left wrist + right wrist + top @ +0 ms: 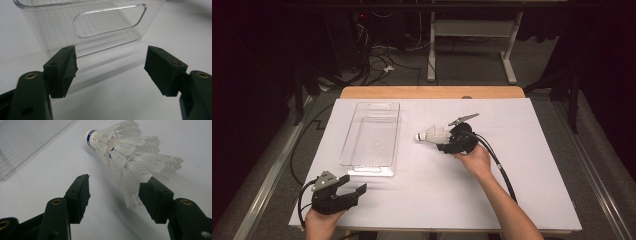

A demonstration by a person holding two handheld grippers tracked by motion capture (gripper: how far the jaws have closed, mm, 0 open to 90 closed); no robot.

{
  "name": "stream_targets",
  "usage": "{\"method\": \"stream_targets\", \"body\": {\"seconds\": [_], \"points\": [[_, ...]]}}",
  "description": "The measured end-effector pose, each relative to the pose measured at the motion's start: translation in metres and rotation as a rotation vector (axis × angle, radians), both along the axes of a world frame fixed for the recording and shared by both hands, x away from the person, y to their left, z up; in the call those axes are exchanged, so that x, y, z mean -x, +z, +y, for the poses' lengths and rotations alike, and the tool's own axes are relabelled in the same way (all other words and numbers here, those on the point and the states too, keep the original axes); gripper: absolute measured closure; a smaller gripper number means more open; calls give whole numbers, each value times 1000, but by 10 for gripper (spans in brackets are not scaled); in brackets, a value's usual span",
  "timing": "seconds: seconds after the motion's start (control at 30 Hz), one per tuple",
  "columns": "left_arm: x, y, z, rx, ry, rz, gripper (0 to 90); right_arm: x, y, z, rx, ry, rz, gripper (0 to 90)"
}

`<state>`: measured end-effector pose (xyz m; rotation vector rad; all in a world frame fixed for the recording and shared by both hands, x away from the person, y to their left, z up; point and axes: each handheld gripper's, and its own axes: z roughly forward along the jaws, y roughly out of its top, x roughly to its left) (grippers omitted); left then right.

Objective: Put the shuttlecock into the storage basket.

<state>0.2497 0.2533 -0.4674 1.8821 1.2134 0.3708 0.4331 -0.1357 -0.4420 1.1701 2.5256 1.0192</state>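
Note:
A white feather shuttlecock (432,135) (125,152) with a blue-banded cork lies on its side on the white table sheet, cork pointing left in the high view. My right gripper (443,141) (113,187) is open just behind its skirt. The feather tips reach in between the jaws, close beside the right one, and the left jaw stands well apart from them. A clear plastic tray (396,140) (50,30) (25,140) lies empty to the left of the shuttlecock. My left gripper (354,183) (110,60) rests open near the front left corner, facing the tray's handle end, with nothing between its jaws.
The white sheet (512,175) covers a wooden table (432,92). A black cable (502,170) trails from the right gripper toward the front right. Beyond the table are a dark floor, cables and a white frame leg (431,50).

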Motion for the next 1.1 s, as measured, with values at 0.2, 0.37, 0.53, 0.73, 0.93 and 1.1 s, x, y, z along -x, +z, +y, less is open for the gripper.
{"method": "stream_targets", "body": {"seconds": [0.2,0.37,0.53,0.73,0.93,1.1], "points": [[-2,-1,0,-3,-3,5,270,-3,-2,3,-5,-2,-29,434],[-1,-1,1,-3,-1,2,270,-7,-7,2,-18,-22,-14,456],[-2,-1,1,-2,-2,3,270,-10,-11,4,-24,-28,-6,478],[-2,-1,0,-5,-2,3,270,-11,-10,8,-22,-26,-16,506],[-2,-1,0,-4,-2,2,270,-12,-7,14,-4,-19,-17,545],[-1,0,1,-4,-3,3,271,-15,-5,18,12,-18,-4,593]]}}
